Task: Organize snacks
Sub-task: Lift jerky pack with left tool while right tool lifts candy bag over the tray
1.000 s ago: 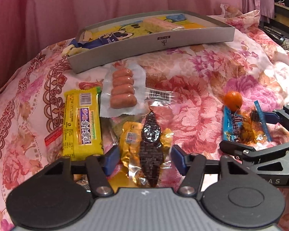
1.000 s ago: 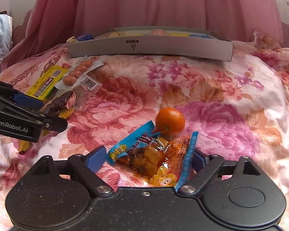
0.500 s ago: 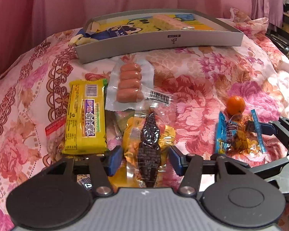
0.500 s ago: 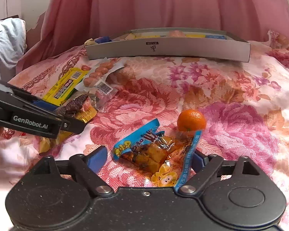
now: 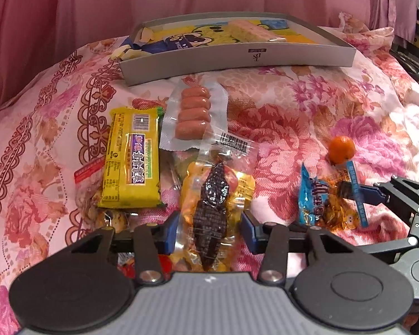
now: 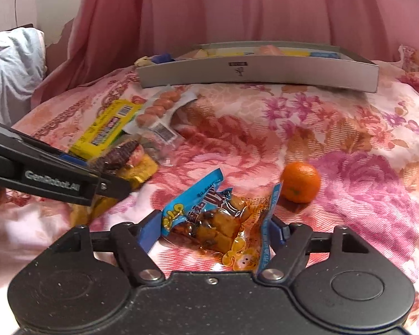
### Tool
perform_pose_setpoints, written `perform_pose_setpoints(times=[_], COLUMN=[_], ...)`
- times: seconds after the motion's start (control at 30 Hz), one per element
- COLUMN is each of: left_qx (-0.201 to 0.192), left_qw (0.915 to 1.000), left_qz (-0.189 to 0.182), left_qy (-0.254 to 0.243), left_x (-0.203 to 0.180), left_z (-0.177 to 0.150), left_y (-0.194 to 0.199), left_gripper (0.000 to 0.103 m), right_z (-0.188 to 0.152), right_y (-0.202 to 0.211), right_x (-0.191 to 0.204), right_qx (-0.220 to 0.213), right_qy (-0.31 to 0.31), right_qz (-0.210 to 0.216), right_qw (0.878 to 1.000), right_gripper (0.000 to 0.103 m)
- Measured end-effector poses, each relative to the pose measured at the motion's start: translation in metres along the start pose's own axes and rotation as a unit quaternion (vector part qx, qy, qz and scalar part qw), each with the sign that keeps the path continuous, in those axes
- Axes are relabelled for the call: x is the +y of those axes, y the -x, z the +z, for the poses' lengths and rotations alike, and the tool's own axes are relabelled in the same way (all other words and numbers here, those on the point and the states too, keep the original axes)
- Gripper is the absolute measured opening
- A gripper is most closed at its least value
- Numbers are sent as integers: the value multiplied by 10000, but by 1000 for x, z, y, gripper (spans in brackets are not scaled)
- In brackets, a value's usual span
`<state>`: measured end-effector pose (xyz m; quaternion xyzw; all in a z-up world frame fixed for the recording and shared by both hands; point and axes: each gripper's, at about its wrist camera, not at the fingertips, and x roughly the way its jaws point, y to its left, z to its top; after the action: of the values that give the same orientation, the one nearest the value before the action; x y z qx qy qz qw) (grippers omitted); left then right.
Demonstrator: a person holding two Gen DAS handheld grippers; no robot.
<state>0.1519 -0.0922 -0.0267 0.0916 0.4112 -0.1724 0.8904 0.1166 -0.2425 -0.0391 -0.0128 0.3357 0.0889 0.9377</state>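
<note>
Both hand-held grippers are closing: the left hand-held gripper (image 5: pixel 211 230) around the dark snack pouch (image 5: pixel 212 206), the right hand-held gripper (image 6: pixel 212 230) around the blue tofu packet (image 6: pixel 215 220); neither is yet clamped, and the slick film may be squeezed out sideways.

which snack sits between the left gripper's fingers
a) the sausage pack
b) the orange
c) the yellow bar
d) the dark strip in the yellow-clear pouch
d: the dark strip pouch lies between the blue pads of the left gripper, whose jaws are closing around it; the yellow bar lies off to the left.
</note>
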Motion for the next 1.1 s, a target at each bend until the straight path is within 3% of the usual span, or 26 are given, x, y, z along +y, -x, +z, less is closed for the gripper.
perform_pose_setpoints(times=[0.63,0.87,1.1], left_qx=[134,331,409], left_qw=[9997,9994,9987], left_qz=[-94,59,0], left_qy=[153,60,317], left_x=[-5,0,1], left_z=[-8,-10,-10], left_y=[20,12,18], left_gripper=[49,50,48], right_z=[-5,-12,-13], right_y=[21,8,17], right_x=[27,22,27], right_qx=[158,261,155], right_qy=[368,259,356], right_qz=[95,111,76], right_qw=[9992,9993,9992], right_gripper=[74,88,71])
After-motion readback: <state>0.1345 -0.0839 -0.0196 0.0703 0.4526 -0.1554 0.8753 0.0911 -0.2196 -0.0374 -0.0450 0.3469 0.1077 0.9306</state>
